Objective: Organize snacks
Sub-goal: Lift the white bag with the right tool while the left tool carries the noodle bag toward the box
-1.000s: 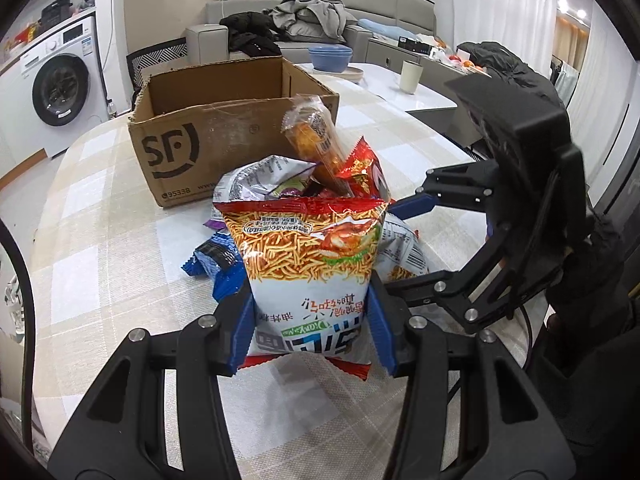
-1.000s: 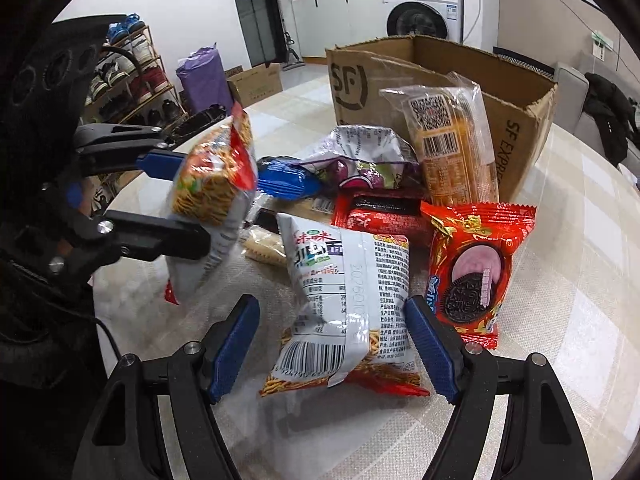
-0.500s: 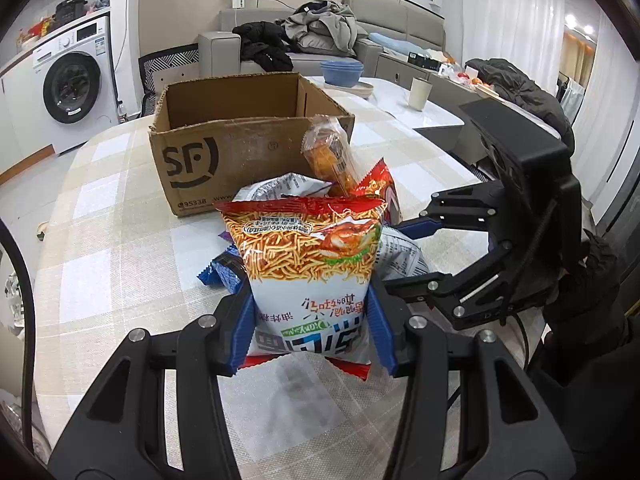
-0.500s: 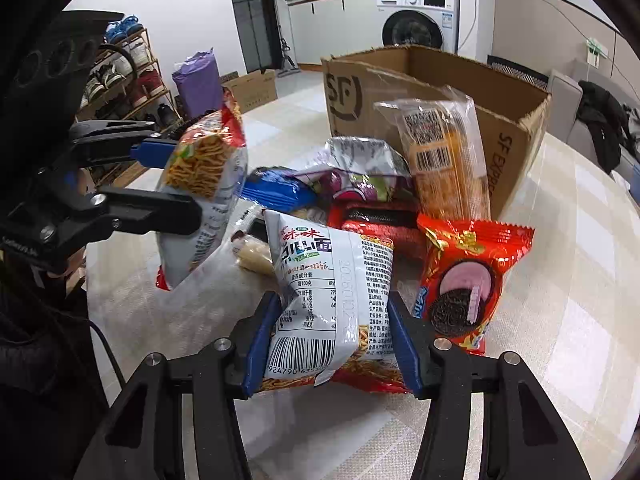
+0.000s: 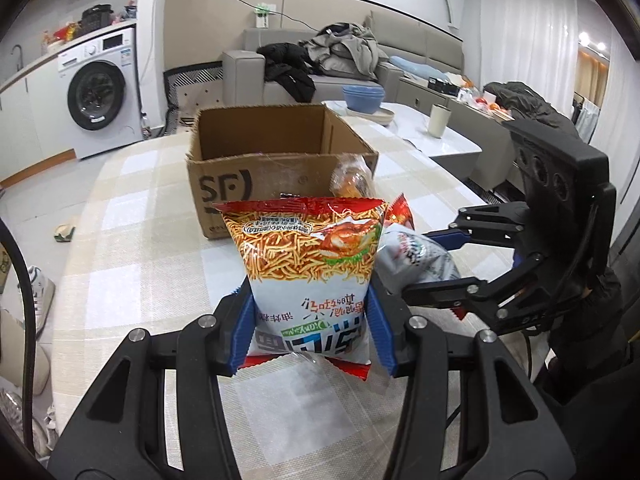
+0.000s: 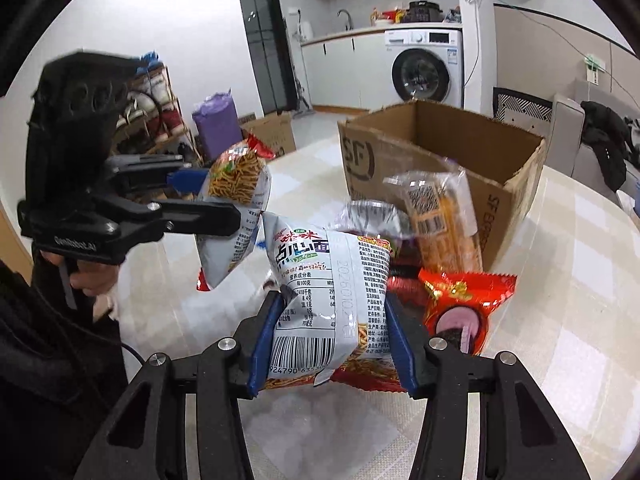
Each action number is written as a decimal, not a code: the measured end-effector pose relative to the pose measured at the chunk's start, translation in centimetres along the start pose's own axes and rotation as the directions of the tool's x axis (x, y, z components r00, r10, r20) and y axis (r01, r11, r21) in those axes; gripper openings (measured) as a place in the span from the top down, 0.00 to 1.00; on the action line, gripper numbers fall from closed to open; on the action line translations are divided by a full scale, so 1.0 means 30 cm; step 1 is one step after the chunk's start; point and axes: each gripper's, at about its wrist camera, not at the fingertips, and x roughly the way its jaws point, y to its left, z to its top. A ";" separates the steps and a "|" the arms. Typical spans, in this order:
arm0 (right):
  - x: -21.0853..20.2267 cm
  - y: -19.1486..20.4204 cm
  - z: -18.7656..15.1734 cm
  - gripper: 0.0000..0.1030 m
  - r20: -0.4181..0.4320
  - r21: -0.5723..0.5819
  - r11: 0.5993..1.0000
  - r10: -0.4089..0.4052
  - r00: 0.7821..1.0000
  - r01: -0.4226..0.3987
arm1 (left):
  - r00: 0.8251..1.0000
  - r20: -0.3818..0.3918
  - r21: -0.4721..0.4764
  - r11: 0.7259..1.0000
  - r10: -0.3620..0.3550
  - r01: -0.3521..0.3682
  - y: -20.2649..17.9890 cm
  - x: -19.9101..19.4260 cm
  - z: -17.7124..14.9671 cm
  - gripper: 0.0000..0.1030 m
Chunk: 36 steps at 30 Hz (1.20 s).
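Observation:
My left gripper [image 5: 310, 332] is shut on a noodle-snack bag [image 5: 308, 264] and holds it above the table, in front of the open SF cardboard box [image 5: 256, 184]. My right gripper [image 6: 328, 344] is shut on a second, silver noodle-snack bag [image 6: 324, 300], lifted off the table. The right gripper also shows in the left wrist view [image 5: 436, 260] with its bag [image 5: 416, 260]. The left gripper shows in the right wrist view [image 6: 208, 196] with its bag [image 6: 236, 208]. A red cookie packet [image 6: 460, 304], a clear biscuit pack [image 6: 440, 216] and a silver bag [image 6: 372, 216] lie by the box [image 6: 440, 152].
The checked tablecloth [image 5: 132, 264] covers the round table. A washing machine [image 5: 100, 92], a sofa with clothes [image 5: 340, 60] and a white side table with a blue bowl [image 5: 364, 98] and a cup [image 5: 438, 120] stand behind. A shoe rack [image 6: 152, 120] is at the left.
My right gripper closed on the silver noodle bag and lifted it. My left gripper rose with its bag and moved closer to the box.

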 end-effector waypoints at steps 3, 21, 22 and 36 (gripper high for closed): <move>-0.028 -0.010 0.006 0.51 0.039 0.019 1.000 0.018 0.999 -0.019 | 0.999 0.015 -0.003 0.999 0.036 -0.036 0.006 -0.014 0.008 0.55; -0.121 -0.041 0.048 0.51 0.205 0.140 0.990 -0.054 0.977 0.025 | 0.992 0.053 -0.051 0.993 0.111 -0.109 0.046 -0.023 0.034 0.55; -0.123 -0.042 0.051 0.51 0.210 0.147 0.989 -0.060 0.976 0.029 | 0.992 0.056 -0.054 0.992 0.115 -0.112 0.051 -0.022 0.037 0.55; -0.129 -0.053 0.094 0.51 0.265 0.209 0.975 -0.130 0.955 0.075 | 0.988 0.105 -0.086 0.991 0.114 -0.106 0.079 0.011 0.111 0.55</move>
